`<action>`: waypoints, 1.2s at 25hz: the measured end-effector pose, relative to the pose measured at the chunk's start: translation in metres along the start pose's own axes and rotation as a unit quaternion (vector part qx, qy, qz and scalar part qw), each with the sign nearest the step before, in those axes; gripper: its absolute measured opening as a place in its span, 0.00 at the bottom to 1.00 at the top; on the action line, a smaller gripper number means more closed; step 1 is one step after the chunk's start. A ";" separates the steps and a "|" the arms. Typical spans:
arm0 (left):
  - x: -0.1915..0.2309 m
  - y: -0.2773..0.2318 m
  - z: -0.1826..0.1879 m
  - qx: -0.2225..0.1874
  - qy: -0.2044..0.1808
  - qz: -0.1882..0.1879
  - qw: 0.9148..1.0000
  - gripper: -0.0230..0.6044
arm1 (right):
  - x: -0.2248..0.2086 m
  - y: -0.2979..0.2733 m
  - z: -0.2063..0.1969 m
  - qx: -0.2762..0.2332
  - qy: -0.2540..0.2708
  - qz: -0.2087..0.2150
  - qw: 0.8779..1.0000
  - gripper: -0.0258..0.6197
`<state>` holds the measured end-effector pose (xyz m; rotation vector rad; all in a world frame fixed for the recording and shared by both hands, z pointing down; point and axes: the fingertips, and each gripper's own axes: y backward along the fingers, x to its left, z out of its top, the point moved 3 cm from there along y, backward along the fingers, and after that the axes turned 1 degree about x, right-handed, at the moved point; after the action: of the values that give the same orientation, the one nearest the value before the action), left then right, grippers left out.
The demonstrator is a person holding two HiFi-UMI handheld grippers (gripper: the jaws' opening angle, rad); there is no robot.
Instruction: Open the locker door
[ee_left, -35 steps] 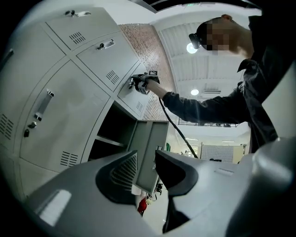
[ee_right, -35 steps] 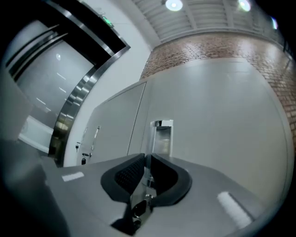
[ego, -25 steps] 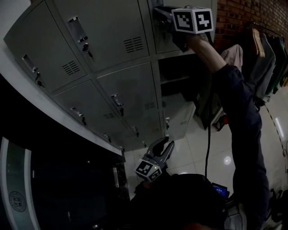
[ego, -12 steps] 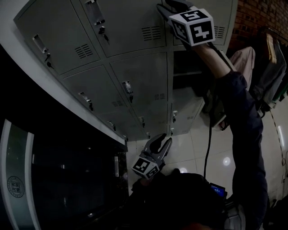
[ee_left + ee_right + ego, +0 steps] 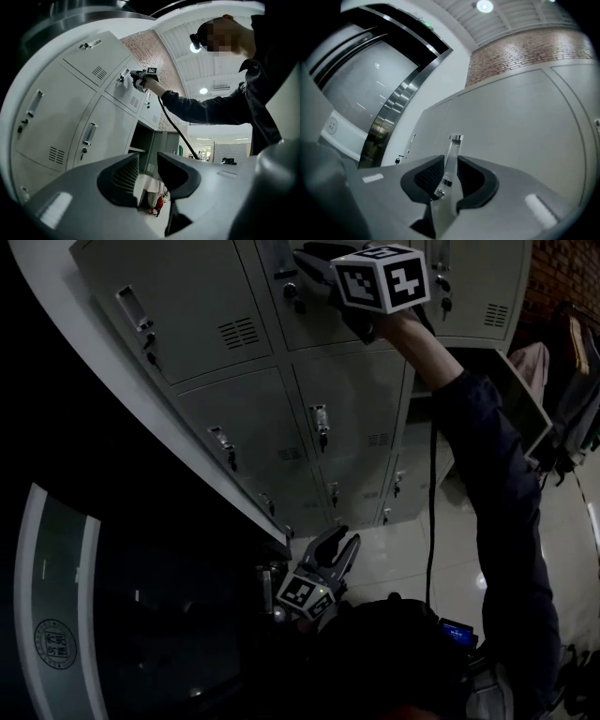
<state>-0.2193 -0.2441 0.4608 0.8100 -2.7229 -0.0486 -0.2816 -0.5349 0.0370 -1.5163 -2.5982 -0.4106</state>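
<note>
1 flat metal handle (image 5: 455, 140) pinched by R gripper (image 5: 450, 161), ribbed pads (image 5: 431, 176) just closing; L gripper (image 5: 148, 161) agape, empty.

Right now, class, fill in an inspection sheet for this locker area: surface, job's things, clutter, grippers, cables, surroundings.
Surface: glossy tiled floor, reflecting lights.
Job's things: locker door in the grey locker bank looks shut; its handle stands between the right jaws.
Clutter: clothes hanging at the right.
Grippers: right gripper raised, its jaws have just been closing, pads on the handle; left gripper held low, open, nothing between its jaws.
Cables: black cable hangs under the right arm.
Surroundings: another door stands open; brick wall; dark glass panel at the left.
</note>
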 end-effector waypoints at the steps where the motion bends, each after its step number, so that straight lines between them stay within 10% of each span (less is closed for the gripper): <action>1: 0.008 0.011 0.001 -0.001 0.000 0.003 1.000 0.23 | 0.005 -0.010 -0.002 0.003 -0.006 -0.002 1.000 0.15; 12: 0.043 0.060 0.014 -0.013 0.012 0.003 1.000 0.23 | 0.023 -0.052 -0.007 0.050 0.008 -0.101 0.994 0.13; 17: 0.035 0.060 0.014 -0.015 0.015 -0.012 1.000 0.23 | 0.026 -0.037 -0.004 0.036 -0.043 -0.052 0.997 0.10; 24: 0.017 0.055 0.000 0.003 0.024 -0.035 0.999 0.23 | 0.063 0.087 0.028 -0.031 -0.030 0.062 0.997 0.13; 30: -0.015 0.048 -0.015 0.021 0.021 -0.048 0.998 0.23 | 0.030 0.208 0.035 -0.075 -0.017 0.003 0.997 0.05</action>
<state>-0.2284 -0.1952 0.4766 0.9425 -2.6533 0.0058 -0.1145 -0.4031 0.0468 -1.5880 -2.6422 -0.5953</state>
